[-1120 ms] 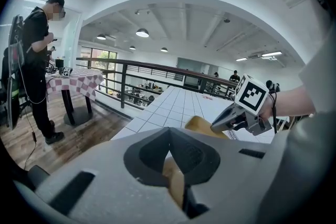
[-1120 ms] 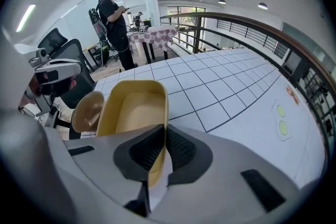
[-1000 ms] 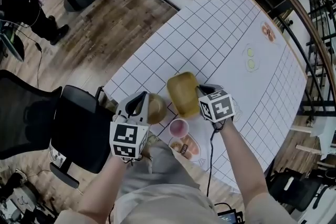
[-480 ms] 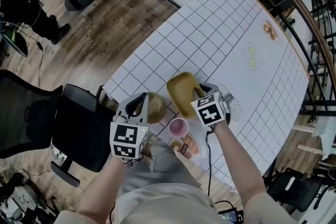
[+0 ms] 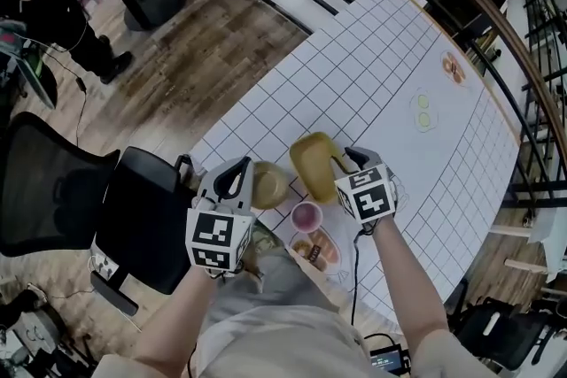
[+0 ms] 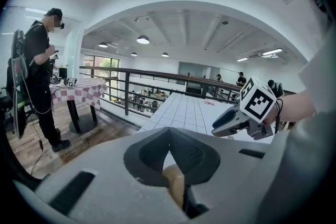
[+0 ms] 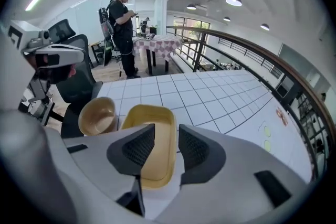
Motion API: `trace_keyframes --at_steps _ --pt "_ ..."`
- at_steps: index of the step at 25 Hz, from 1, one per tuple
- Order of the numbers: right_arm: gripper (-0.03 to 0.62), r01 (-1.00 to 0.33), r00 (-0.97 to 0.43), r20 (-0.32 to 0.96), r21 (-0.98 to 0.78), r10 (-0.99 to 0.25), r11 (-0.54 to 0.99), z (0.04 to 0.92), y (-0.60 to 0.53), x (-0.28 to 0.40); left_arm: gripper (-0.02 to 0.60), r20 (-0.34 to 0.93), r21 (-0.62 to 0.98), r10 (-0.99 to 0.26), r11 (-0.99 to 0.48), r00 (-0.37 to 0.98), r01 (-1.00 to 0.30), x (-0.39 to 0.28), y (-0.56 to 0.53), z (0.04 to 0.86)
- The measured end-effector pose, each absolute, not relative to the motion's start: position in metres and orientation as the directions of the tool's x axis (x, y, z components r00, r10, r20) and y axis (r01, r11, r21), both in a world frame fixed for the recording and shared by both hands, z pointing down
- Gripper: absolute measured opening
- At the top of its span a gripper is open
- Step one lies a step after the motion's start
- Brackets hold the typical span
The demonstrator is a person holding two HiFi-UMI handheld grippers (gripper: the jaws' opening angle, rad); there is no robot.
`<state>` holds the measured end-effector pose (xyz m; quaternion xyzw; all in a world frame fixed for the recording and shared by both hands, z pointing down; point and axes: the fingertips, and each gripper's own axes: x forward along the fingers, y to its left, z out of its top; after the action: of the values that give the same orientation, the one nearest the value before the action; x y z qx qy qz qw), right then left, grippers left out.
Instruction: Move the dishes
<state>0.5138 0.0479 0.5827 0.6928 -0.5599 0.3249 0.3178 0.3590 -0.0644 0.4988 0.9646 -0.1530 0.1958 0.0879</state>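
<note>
The right gripper (image 5: 347, 158) has just been opening its jaws, now moderately apart. The tray (image 5: 314, 165) lies flat beneath them, its rim in the gap, unpressed, so it looks delivered. Just left of the tray, the left gripper (image 5: 237, 176) clamps the bowl (image 5: 270, 188) by its rim, likely next.

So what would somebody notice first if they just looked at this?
Probably the big white gridded table, with a yellow tray and a tan bowl near its close edge. The left tool is pinching the bowl's rim, while the right tool has just been opening its jaws, the tray's rim showing loose between them.
</note>
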Motion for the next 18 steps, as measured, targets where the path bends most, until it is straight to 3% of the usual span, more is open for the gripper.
trace_keyframes --at_steps 9,18 --pt "0.129 -0.994 0.110 0.631 0.080 -0.768 -0.077 0.464 0.011 0.463 0.012 0.301 0.023 -0.364 -0.921 0.881 -0.388 0.325 -0.077 0.424" --pt "0.062 -0.998 -0.051 0.407 0.001 -0.912 0.057 0.340 -0.013 0.404 0.012 0.161 -0.054 -0.466 -0.885 0.870 -0.463 0.293 -0.080 0.331"
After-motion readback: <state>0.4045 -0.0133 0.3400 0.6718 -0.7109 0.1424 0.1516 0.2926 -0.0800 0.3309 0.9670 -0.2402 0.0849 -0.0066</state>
